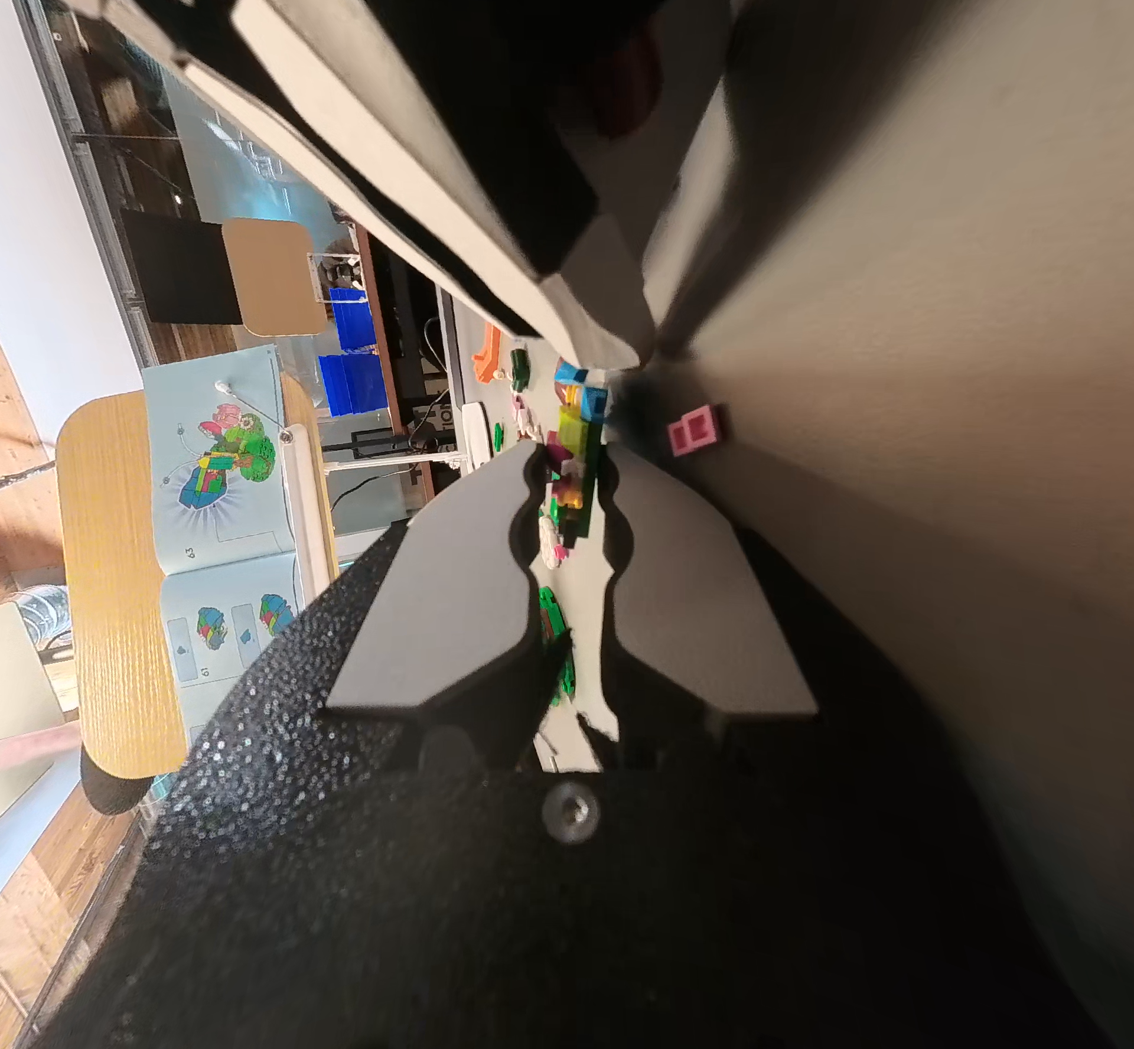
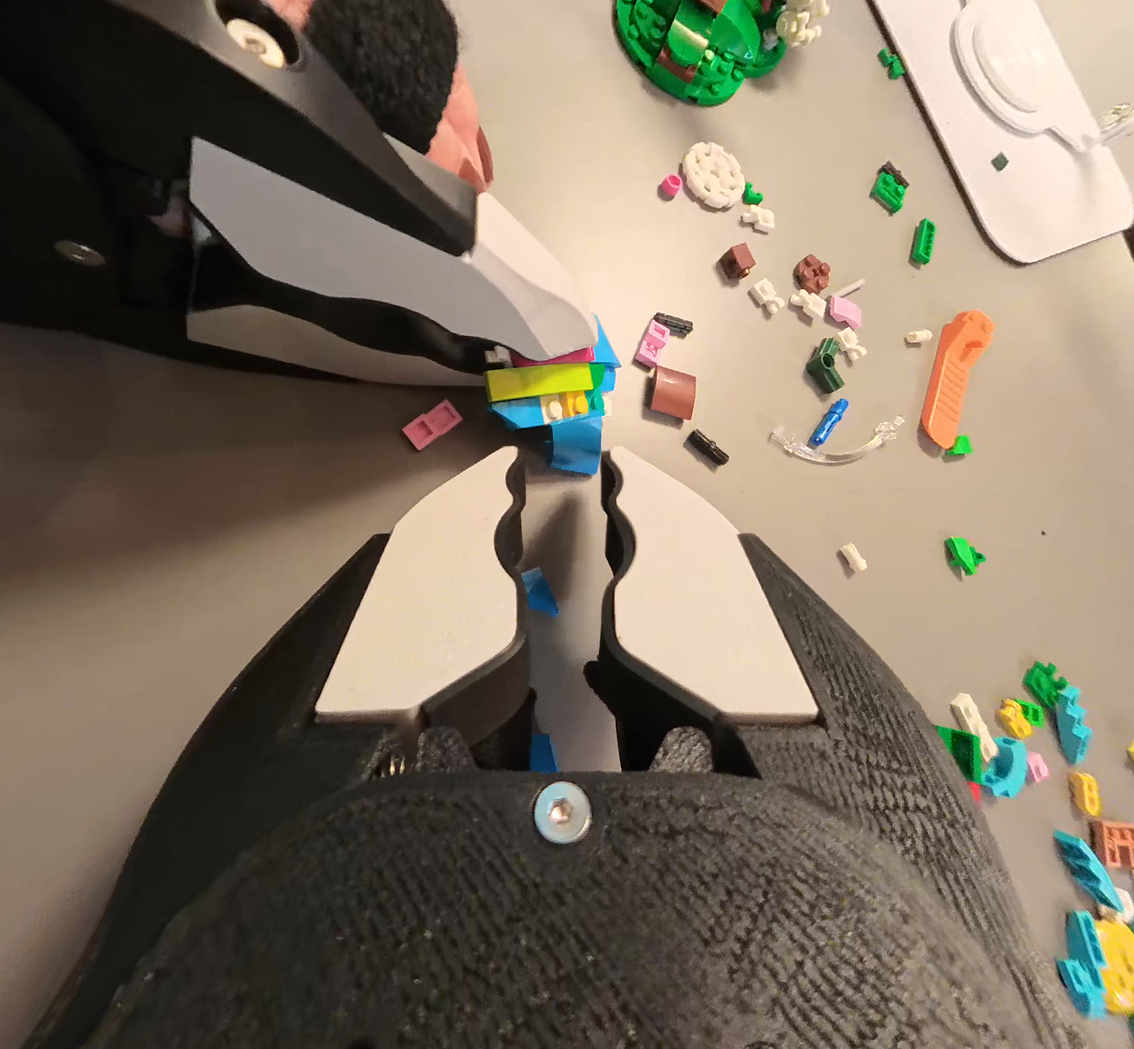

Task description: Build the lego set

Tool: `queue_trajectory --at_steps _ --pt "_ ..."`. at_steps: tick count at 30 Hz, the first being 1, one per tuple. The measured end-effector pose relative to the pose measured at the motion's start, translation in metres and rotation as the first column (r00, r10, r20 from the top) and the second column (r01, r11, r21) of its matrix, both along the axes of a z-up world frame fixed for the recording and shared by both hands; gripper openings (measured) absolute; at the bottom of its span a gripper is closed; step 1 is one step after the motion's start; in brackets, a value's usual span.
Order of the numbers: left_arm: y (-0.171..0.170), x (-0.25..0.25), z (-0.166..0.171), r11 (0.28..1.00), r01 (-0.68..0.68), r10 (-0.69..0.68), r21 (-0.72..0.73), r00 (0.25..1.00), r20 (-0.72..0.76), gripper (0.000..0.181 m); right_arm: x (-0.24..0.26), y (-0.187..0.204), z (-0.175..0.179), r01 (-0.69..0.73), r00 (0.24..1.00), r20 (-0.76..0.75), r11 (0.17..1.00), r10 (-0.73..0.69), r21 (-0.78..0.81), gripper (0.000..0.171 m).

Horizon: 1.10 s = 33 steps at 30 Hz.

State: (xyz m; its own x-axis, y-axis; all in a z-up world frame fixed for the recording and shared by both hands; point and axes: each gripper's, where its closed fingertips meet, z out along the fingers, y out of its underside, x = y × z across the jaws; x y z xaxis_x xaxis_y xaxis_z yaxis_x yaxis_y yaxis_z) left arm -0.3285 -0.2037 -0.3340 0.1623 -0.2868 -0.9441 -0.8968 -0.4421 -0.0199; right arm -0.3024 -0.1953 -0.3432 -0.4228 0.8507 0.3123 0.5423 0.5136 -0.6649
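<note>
My left gripper [image 1: 574, 458] is shut on a small multi-colour lego assembly [image 1: 577, 436] of blue, lime, magenta and dark green parts. In the right wrist view this gripper [image 2: 528, 366] comes in from the upper left, with the assembly [image 2: 540, 384] clamped between its fingers just above the grey table [image 2: 184, 498]. My right gripper [image 2: 563, 455] is narrowly open. The assembly's blue lower end sits right at its fingertips with a gap on one side. In the left wrist view the right gripper [image 1: 638, 344] reaches in from the top. A small pink plate [image 2: 431, 424] lies beside the assembly.
A finished green tree build [image 2: 693, 31] stands at the back. An orange brick separator [image 2: 954, 381] and several loose pieces [image 2: 816, 307] lie to the right, with more at the near right [image 2: 1074, 774]. A white stand base [image 2: 994, 99] is at the far right. An open instruction booklet [image 1: 227, 467] is propped up off the table. Both grippers' tips are close together, under 4 cm apart. The finished green tree build [image 2: 693, 31] lies around 15 centimetres away from my left fingertips.
</note>
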Motion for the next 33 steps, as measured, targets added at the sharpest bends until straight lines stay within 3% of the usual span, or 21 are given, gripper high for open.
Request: queue_trajectory --at_steps 10,24,33 --pt "0.0012 -0.0025 -0.0002 1.0 -0.012 0.012 -0.017 1.0 -0.02 0.015 -0.0033 0.0008 0.0016 -0.006 0.999 0.043 1.0 0.006 0.0 0.007" --pt "0.0028 -0.0051 -0.0009 0.997 -0.049 0.048 -0.054 0.999 -0.021 0.015 -0.0007 -0.0014 0.0003 -0.182 0.981 0.105 0.964 0.164 0.193 0.009" --pt "0.0025 -0.0053 -0.0013 0.998 -0.045 0.045 -0.048 0.999 -0.006 0.015 0.0047 -0.0059 0.0006 -0.29 0.956 0.064 0.954 0.286 0.073 0.008"
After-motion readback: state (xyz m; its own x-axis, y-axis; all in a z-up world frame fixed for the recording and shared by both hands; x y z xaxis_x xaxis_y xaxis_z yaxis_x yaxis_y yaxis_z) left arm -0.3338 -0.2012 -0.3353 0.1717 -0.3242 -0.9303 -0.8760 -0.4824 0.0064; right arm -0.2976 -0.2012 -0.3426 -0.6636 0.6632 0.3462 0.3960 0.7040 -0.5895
